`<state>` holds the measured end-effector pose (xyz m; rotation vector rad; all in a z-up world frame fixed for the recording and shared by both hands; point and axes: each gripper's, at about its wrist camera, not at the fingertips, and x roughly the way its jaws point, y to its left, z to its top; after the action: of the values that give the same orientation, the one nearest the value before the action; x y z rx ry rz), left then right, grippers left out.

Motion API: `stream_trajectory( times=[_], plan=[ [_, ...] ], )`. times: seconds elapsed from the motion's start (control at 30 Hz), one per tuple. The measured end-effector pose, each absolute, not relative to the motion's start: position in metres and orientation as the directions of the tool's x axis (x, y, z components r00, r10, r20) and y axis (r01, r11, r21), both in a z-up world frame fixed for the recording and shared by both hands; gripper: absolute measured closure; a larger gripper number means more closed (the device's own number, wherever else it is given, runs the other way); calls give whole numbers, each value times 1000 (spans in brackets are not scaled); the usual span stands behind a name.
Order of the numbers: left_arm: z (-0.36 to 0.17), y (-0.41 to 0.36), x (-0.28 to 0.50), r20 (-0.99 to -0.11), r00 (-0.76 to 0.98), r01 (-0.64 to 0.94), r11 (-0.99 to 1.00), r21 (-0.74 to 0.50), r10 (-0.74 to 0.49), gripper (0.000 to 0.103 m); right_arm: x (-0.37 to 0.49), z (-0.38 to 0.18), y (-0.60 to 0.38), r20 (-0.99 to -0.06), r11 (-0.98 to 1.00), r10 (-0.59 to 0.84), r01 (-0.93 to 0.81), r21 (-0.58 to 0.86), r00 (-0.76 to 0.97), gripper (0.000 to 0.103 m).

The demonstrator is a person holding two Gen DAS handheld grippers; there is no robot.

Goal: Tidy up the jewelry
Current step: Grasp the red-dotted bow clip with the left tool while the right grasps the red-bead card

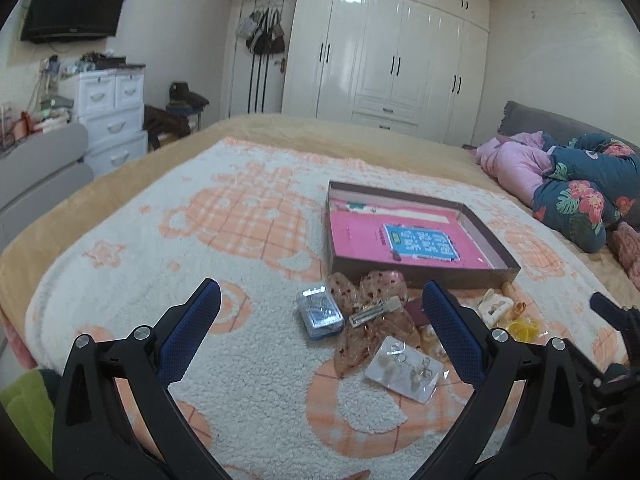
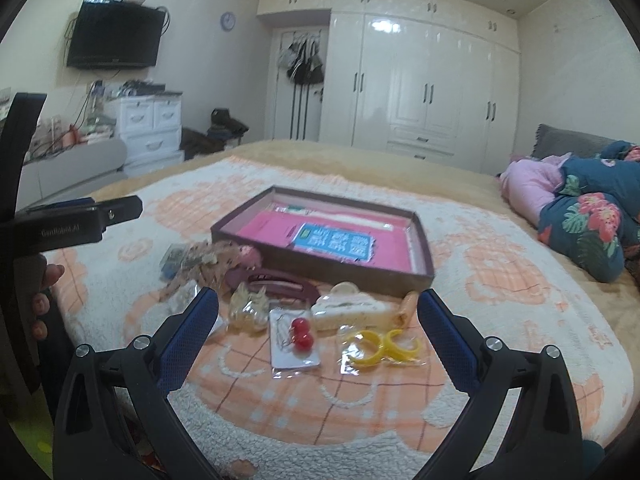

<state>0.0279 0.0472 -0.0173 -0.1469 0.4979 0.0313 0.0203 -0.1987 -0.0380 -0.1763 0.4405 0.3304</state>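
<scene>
The bed [image 2: 500, 280] carries everything under a white-and-orange blanket [image 1: 200, 240]; the shallow brown box [image 2: 420, 276] sits mid-blanket with only a pink liner and a blue card inside, so sorting looks barely begun. Jewelry lies scattered just in front of the box: a cream hair claw [image 2: 352, 308], yellow hoops in a bag [image 2: 380, 350], red bead earrings on a card [image 2: 301, 334], pearl earrings on a card [image 1: 404, 370]. The left tool [image 1: 320, 332] and the right tool [image 2: 318, 334] both hover empty, fingers spread wide; next up, likely, is dropping onto one packet, pinching its thin edge and carrying it into the box.
</scene>
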Motion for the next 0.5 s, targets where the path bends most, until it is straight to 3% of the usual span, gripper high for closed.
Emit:
stream_trajectory(
  times=[0.23, 0.5],
  plan=[
    [-34, 54, 37, -527, 841, 10, 977, -214, -124, 10, 40, -57, -189, -524, 905, 305, -413, -101, 795, 6],
    [-57, 38, 53, -613, 767, 76, 975, -210, -192, 10, 57, -78, -183, -596, 876, 327, -471, -99, 733, 7]
  ],
)
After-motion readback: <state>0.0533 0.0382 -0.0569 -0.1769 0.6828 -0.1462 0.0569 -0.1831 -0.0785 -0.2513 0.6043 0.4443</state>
